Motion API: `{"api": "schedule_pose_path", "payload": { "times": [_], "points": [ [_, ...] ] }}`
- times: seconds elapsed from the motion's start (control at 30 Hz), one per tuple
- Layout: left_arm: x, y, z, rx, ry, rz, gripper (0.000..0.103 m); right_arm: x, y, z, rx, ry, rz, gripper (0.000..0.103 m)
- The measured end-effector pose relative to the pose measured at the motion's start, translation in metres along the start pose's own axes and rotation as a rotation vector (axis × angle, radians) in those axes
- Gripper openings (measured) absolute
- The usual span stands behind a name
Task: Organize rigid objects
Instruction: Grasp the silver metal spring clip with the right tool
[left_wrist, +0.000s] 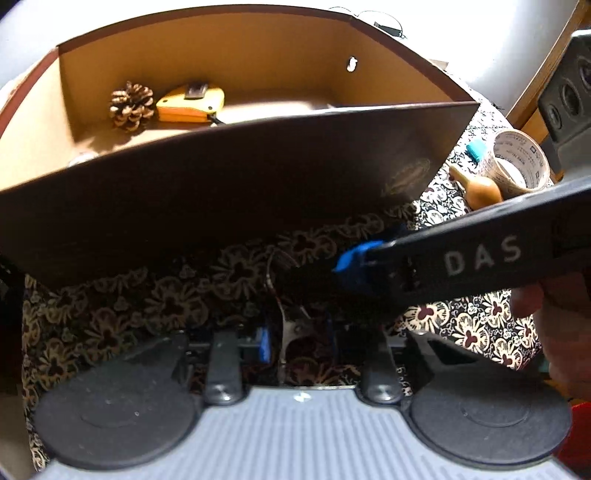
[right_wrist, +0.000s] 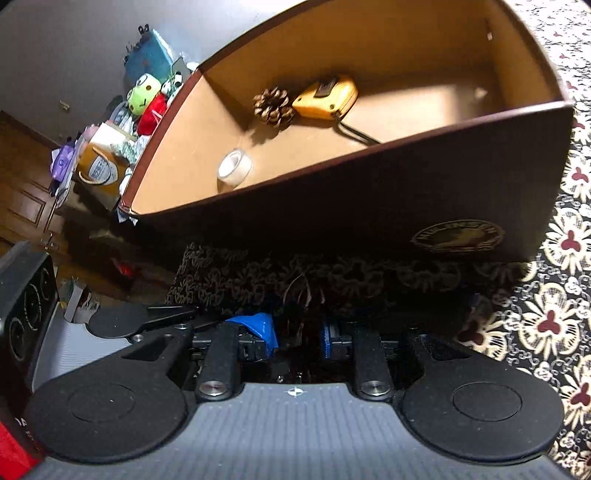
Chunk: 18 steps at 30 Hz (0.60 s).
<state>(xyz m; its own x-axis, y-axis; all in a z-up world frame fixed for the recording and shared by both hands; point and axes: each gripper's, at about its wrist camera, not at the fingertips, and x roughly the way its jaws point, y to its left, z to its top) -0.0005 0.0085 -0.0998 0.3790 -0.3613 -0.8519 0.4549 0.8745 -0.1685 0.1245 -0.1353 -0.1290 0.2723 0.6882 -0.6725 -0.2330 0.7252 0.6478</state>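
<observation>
A brown cardboard box (left_wrist: 229, 192) (right_wrist: 369, 206) stands on the patterned cloth. It holds a pine cone (left_wrist: 132, 105) (right_wrist: 273, 106), a yellow tape measure (left_wrist: 190, 103) (right_wrist: 325, 96) and a clear tape roll (right_wrist: 235, 167). In the box's shadow my left gripper (left_wrist: 297, 338) is narrowed around a small silver metal object (left_wrist: 295, 326) with thin wire loops. My right gripper (right_wrist: 299, 334) reaches in from the right, its blue fingertip (left_wrist: 354, 258) just past that object. Its jaws stand narrow around something dark, and shadow hides any contact.
To the right of the box lie a wide tape roll (left_wrist: 517, 162), a small brown gourd (left_wrist: 480, 190) and a blue piece (left_wrist: 476, 149). A black speaker (right_wrist: 26, 302) stands at the left. Soft toys and bags (right_wrist: 144, 103) are piled behind the box. A hand (left_wrist: 561, 332) holds the right gripper.
</observation>
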Motion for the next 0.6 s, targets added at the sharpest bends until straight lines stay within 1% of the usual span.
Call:
{"api": "schedule_pose_path", "payload": {
  "times": [0.1,0.23,0.27,0.37,0.6],
  "points": [
    [0.000,0.004,0.000,-0.014,-0.003,0.000,0.021,0.007,0.001,0.001,0.008,0.019,0.001,0.008],
    [0.000,0.004,0.000,-0.008,-0.010,0.016,0.020,0.014,0.002,0.002,0.021,0.020,-0.009,0.009],
    [0.000,0.004,0.001,-0.008,-0.010,0.018,0.020,0.015,0.001,0.002,0.031,0.021,-0.017,0.008],
    [0.000,0.006,0.002,-0.016,-0.013,0.026,0.020,0.017,-0.001,0.002,0.056,0.016,-0.006,0.007],
    [-0.003,0.004,0.000,-0.003,-0.018,0.031,0.019,0.010,0.000,-0.003,0.032,0.020,-0.005,0.002]
  ]
}}
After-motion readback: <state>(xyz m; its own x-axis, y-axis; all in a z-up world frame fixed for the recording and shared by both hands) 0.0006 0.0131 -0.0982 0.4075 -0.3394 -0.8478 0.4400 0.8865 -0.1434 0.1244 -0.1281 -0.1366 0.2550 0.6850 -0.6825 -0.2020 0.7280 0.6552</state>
